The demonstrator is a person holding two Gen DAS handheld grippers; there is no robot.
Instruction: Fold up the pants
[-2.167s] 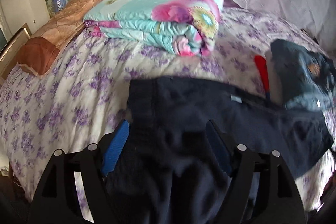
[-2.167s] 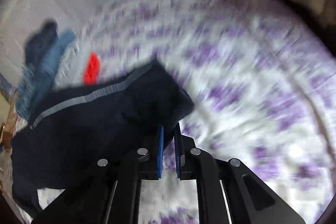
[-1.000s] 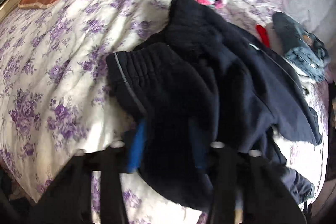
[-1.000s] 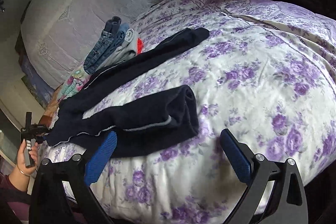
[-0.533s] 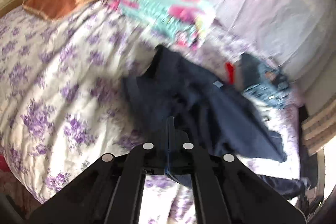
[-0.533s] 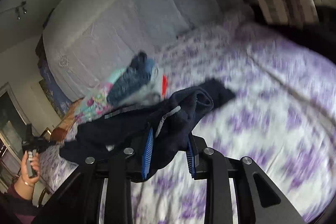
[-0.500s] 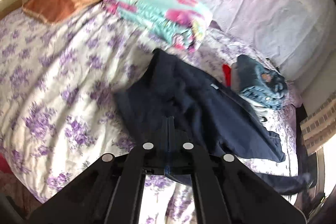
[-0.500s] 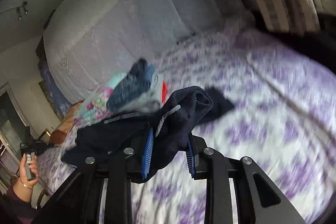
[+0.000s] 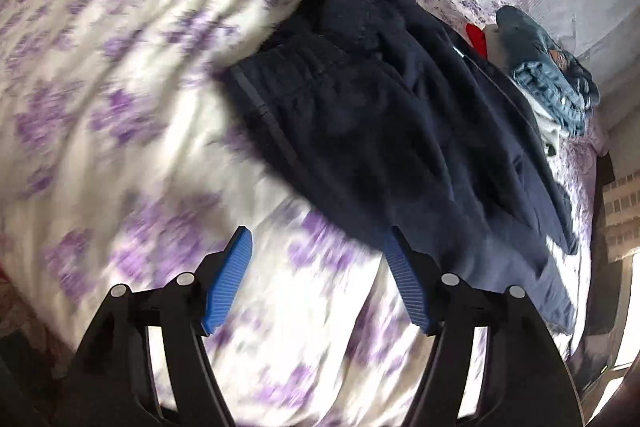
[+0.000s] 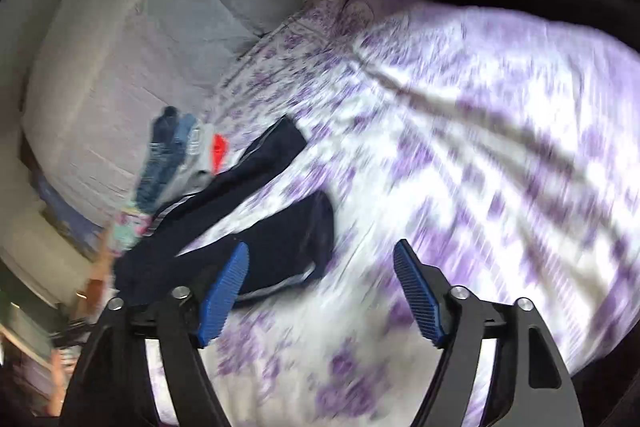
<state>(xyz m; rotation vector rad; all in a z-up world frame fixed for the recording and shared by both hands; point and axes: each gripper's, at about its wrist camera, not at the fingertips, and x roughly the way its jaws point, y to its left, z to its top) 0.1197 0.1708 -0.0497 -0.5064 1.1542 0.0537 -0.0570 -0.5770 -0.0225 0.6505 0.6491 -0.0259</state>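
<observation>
Lying rumpled on floral bed sheet (image 9: 120, 99): dark navy pants (image 9: 380, 131), elastic waistband up, grey side stripe visible. Left gripper (image 9: 316, 267) and right gripper (image 10: 320, 275) both spread wide, holding nothing.

Navy pants (image 9: 384, 131) (seemingly grey-striped) on purple-flowered white bedspread (image 9: 120, 99).
</observation>
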